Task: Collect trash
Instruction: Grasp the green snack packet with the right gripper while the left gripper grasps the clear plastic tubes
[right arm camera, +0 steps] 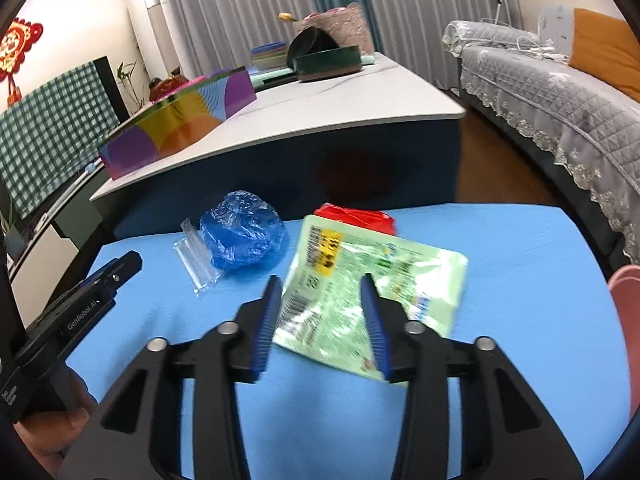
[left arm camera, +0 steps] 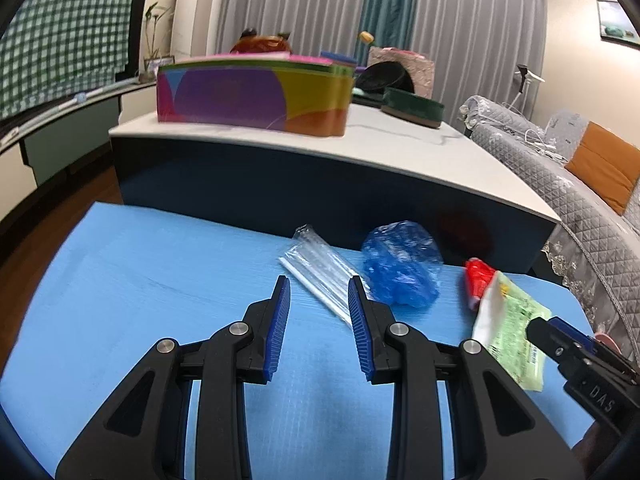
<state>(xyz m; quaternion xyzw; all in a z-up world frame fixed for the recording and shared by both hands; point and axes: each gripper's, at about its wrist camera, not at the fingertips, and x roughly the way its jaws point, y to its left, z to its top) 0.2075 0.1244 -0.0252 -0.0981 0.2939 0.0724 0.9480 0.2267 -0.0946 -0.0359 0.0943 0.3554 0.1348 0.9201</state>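
Four bits of trash lie on a blue mat (left arm camera: 160, 264), all close to its far edge, by the dark side of a big table (left arm camera: 400, 148).

The left gripper (left arm camera: 319, 284) hangs over the middle of the mat. Its two blue pads are spread apart and nothing is between them. Just past its tips lies a clear plastic wrapper (left arm camera: 320, 268). A crumpled blue plastic bag (left arm camera: 400, 264) sits right beside the wrapper, touching it. Farther toward the mat's right edge lies a red wrapper (left arm camera: 478, 276), and a green packet (left arm camera: 512, 332) partly covers it.

The right gripper (right arm camera: 320, 282) hangs over the green packet (right arm camera: 360, 280). Its pads are spread too, and the packet shows in the gap between them. It looks flat on the mat, and I cannot tell if the pads touch it.

On the big table stands a box of many colours (left arm camera: 252, 96).
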